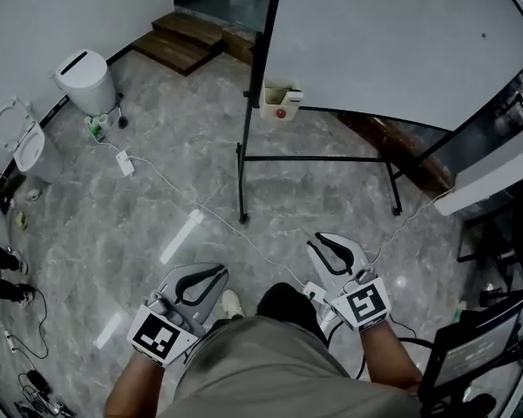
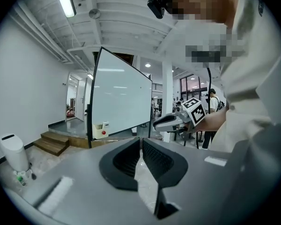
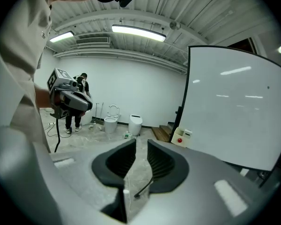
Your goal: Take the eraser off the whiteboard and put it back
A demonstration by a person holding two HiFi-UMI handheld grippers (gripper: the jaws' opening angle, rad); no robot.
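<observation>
A whiteboard (image 1: 375, 42) on a black wheeled stand rises ahead of me. On its left post hangs a small cream box with a red dot (image 1: 279, 103), apparently the eraser; it also shows in the left gripper view (image 2: 100, 130) and the right gripper view (image 3: 181, 137). Both grippers are held low near the person's waist, far short of the board. My left gripper (image 1: 224, 270) (image 2: 140, 139) has its jaws together and empty. The jaws of my right gripper (image 1: 314, 240) (image 3: 141, 142) stand a narrow gap apart with nothing between them.
The stand's black legs (image 1: 242, 190) and crossbar reach toward me over the marble floor. A white cable and power strip (image 1: 125, 162) cross the floor. Left are a white bin (image 1: 85, 81), a toilet (image 1: 26, 146) and wooden steps (image 1: 179, 42). A monitor (image 1: 475, 347) stands at right.
</observation>
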